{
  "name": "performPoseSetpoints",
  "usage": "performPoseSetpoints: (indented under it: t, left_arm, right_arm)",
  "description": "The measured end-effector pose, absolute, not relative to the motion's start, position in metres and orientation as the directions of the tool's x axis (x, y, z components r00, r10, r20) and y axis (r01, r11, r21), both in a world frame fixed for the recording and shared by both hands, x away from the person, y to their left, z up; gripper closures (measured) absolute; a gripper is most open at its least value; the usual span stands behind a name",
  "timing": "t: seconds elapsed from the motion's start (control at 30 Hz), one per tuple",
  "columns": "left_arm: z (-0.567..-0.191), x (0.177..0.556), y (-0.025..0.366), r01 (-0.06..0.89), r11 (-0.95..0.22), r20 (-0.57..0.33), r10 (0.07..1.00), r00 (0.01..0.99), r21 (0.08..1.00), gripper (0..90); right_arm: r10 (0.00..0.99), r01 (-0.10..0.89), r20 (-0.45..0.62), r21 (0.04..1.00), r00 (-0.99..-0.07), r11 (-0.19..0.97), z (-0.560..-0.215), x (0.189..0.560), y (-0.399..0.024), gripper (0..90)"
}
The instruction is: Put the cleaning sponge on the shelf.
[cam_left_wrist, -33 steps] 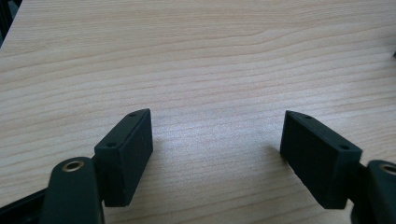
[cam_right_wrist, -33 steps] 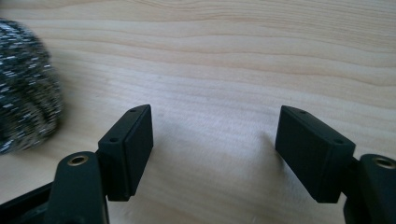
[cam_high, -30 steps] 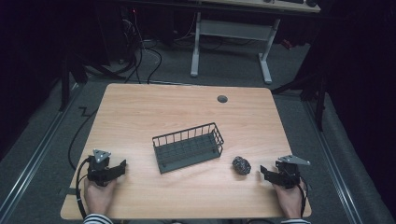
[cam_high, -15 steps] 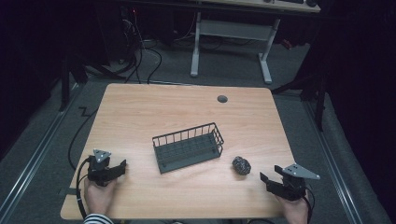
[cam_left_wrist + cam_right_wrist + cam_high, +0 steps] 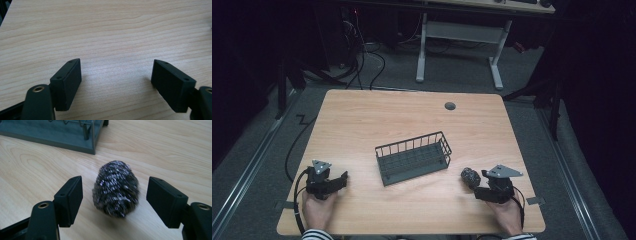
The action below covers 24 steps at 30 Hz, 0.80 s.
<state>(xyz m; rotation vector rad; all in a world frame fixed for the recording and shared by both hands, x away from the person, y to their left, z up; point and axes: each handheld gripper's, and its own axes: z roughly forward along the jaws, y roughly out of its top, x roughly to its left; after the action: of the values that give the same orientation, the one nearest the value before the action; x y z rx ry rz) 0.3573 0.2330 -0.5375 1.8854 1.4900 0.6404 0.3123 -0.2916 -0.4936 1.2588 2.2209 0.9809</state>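
Tongs in the right hand [image 5: 114, 195] stand wide, having just been opening, with the steel-wool ball [image 5: 115, 188] on the counter [image 5: 175, 150] between the pads, gaps on both sides, near the wire basket [image 5: 413, 157]. Left tongs [image 5: 116, 80] gape wide over bare wood, holding nothing.

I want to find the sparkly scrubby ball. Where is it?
In the high view the steel wool ball lies on the table, right of the wire basket, between the open jaws of the right claw.
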Motion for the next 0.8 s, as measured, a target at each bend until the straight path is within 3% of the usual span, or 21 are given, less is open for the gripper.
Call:
performPoseSetpoints:
  t: [0.17,0.3,0.8]
  left_arm:
    - [-0.537,0.357,0.233,0.658,-0.150,-0.015,0.971,0.238,0.738,24.5]
    - [-0.537,0.357,0.233,0.658,-0.151,-0.014,0.971,0.238,0.738,24.4]
    - [-0.538,0.357,0.233,0.657,-0.148,-0.015,0.972,0.236,0.739,24.7]
  right_arm:
    - [0.853,0.589,-0.026,0.712,-0.522,0.383,-0.501,0.325,-0.282,29.9]
    - [0.858,0.612,-0.020,0.692,-0.513,0.382,-0.509,0.334,-0.282,35.1]
    - [0.849,0.599,0.024,0.719,-0.529,0.353,-0.502,0.331,-0.289,42.9]
